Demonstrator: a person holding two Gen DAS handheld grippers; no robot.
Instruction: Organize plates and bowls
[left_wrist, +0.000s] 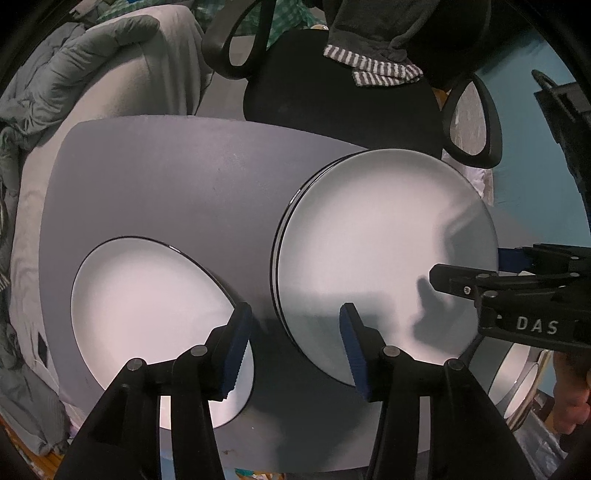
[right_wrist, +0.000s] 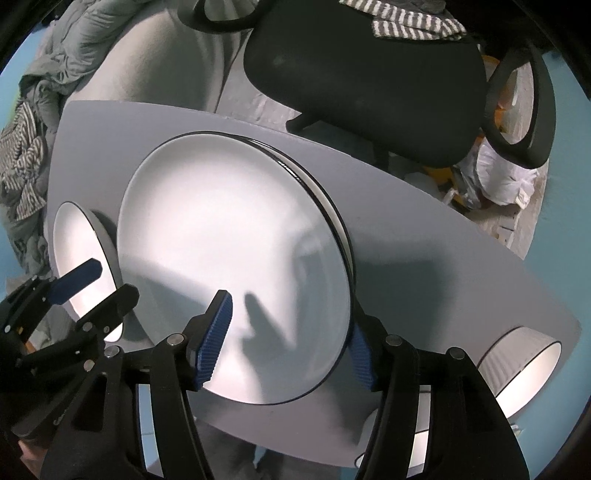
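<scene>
A stack of white plates with black rims (left_wrist: 384, 258) (right_wrist: 229, 236) lies in the middle of the grey table (left_wrist: 184, 184). My right gripper (right_wrist: 288, 347) (left_wrist: 491, 264) stands open astride the stack's right rim, one blue pad above the top plate and the other outside the edge; the pads do not press on it. To the left of the stack sits a white bowl (left_wrist: 147, 317) (right_wrist: 77, 243). My left gripper (left_wrist: 295, 350) (right_wrist: 99, 291) is open over the gap between bowl and stack, holding nothing.
A ribbed white bowl (right_wrist: 524, 365) (left_wrist: 517, 373) stands at the table's right end. Behind the table is a black office chair (left_wrist: 332, 92) with striped cloth on it, and a grey padded seat (left_wrist: 129, 55) with bedding is at the left.
</scene>
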